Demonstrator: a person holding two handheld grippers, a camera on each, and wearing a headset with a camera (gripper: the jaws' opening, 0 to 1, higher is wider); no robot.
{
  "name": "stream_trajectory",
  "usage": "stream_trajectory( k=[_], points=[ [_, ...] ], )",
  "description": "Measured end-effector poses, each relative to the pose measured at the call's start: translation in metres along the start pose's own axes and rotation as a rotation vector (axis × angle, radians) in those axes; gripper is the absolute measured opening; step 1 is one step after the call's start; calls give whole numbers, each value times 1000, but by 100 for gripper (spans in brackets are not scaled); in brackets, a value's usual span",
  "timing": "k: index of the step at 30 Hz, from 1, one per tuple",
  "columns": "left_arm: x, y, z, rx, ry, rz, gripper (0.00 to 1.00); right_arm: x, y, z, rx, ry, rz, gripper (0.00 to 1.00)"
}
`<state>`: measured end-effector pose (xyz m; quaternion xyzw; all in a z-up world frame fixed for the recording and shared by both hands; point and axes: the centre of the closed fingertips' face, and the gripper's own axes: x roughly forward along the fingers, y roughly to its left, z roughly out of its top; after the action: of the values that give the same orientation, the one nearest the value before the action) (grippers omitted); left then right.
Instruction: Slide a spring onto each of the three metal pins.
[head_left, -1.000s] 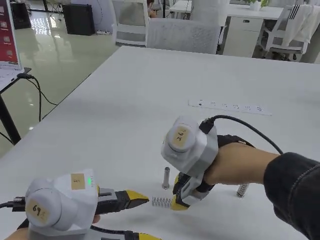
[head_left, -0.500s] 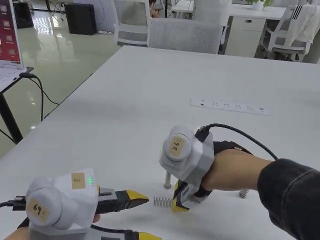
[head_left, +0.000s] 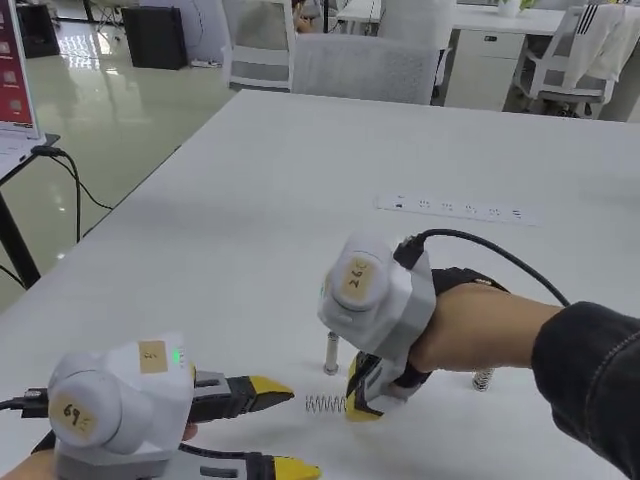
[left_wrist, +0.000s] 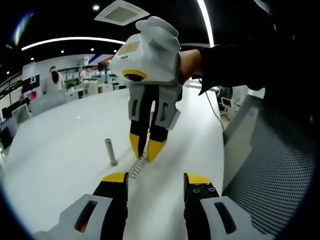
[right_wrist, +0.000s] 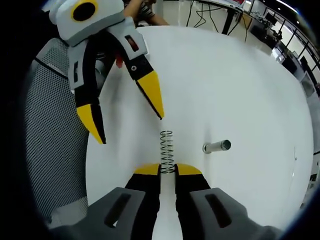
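Open-plan office: long white desk (head_left: 300, 170), mesh chair (head_left: 365, 70), drawer cabinet (head_left: 485, 70), power strip (head_left: 460, 211), glossy floor (head_left: 120, 110).

Legible markings: two handwritten numbers.
On the left gripper (head_left: 301, 430), rear sticker (head_left: 78, 412) reads "69", top label (head_left: 152, 357) too small to read; on the right gripper (head_left: 360, 408), cap sticker (head_left: 357, 280) apparently reads "26".

The worktop (head_left: 300, 200) is finished in smooth, matt white. The spring (right_wrist: 166, 150) is formed of bright wire, the pin (right_wrist: 216, 146) of satin metal. The left gripper (head_left: 298, 428) and right gripper (head_left: 360, 408) are cased in smooth white plastic.
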<state>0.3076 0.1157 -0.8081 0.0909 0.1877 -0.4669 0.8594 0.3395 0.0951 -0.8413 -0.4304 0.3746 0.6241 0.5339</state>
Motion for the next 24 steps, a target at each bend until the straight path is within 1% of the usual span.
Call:
stream_trajectory(
  k=[7,11,15,24],
  points=[
    [2,-2,5,11,-6,-5,36,-16,15,6,-41,-19,25,8],
    [3,-3,7,17,-9,-10,33,-22,21,8,-60,-22,32,8],
    [3,-3,10,29,-16,-14,28,-26,25,10,-80,-21,36,8],
    [4,-7,15,52,-23,-34,15,-31,33,13,-117,-22,46,8]
  ],
)
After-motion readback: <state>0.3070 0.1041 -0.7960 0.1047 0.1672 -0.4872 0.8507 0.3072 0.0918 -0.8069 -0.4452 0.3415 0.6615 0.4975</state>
